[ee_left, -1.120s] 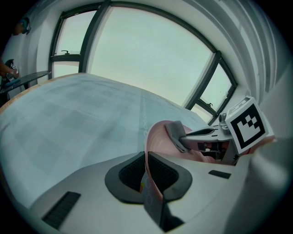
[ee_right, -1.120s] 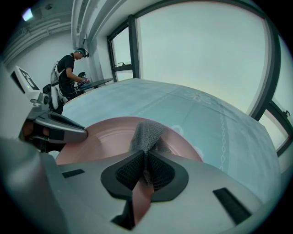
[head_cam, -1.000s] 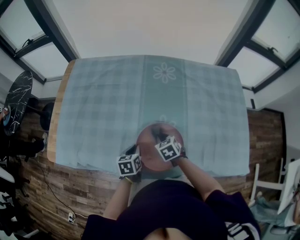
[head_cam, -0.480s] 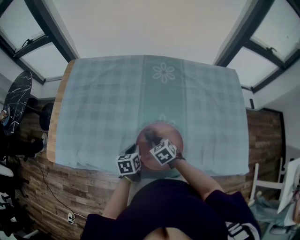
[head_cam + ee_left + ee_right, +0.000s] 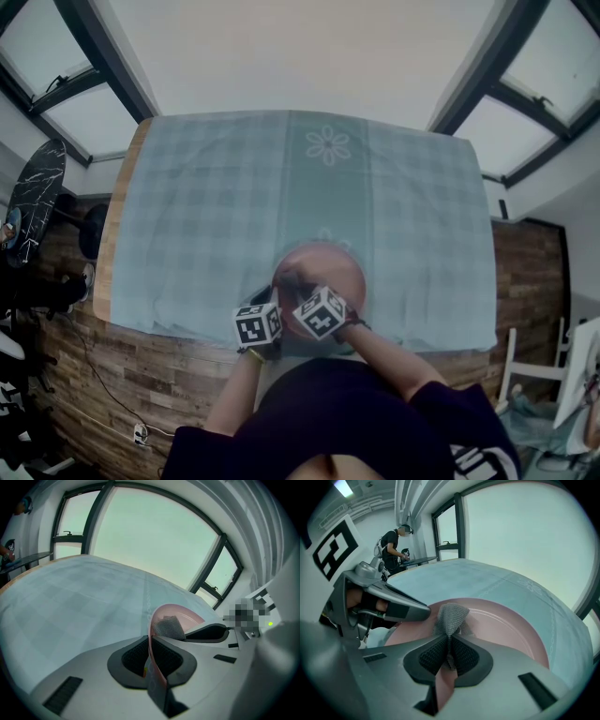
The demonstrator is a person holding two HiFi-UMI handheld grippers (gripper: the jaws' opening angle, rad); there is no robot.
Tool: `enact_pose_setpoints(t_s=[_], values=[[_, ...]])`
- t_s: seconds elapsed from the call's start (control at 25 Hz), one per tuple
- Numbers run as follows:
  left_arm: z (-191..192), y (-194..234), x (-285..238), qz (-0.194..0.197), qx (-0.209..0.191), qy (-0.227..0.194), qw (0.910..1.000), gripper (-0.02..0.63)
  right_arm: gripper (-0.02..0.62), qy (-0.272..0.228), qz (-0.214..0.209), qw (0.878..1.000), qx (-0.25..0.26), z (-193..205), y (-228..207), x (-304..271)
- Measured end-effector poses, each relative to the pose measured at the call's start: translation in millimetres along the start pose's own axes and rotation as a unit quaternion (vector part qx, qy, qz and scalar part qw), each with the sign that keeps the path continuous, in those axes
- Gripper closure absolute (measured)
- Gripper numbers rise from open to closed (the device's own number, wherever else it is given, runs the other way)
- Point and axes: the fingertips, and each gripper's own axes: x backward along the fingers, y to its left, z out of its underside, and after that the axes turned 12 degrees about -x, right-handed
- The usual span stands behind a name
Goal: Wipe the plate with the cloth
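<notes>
Plate point(image 5: 328, 267): pink and round. It lies on the tablecloth at the near edge of the table, just ahead of the person. Same spot as a second ago.
Cloth point(image 5: 451, 615): small grey knitted piece, bunched. Its loose end rests on the plate's inner face, toward the near-left side.
Left gripper point(image 5: 151, 654): jaws pinched on the plate's rim, the pink edge running between the pads. No shift from the earlier picture.
Right gripper point(image 5: 449, 654): jaws clamped on the cloth, which fans out ahead of the pads onto the plate.
Change: the right gripper's marker cube point(image 5: 319, 312) has slid left and toward the plate's near rim. It now sits just beside the left gripper's cube point(image 5: 258, 326). More of the plate's far half shows bare than before.
Tablecloth point(image 5: 216, 206): pale blue check, with a white flower motif point(image 5: 329, 145) at the far middle.
Table point(image 5: 114, 225): wooden edge showing along the left side.
Background: a second person point(image 5: 392, 545) stands at a far table, seen in the right gripper view.
</notes>
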Motion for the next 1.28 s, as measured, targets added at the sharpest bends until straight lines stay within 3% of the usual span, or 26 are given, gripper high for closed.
enact_pose_setpoints(t_s=[0.8,1.0,1.28], values=[[1,2,0,-0.011,0.009,0.0,0.9999,0.574,0.561,0.015,-0.056,0.998,0.016,16,39,4],[0,2,0,-0.012,0.01,-0.001,0.9999,0.574,0.561,0.016,-0.074,0.997,0.005,18,44,9],[2,1,0,-0.014,0.012,0.0,0.9998,0.574,0.561,-0.023,-0.057,0.997,-0.045,8,20,32]])
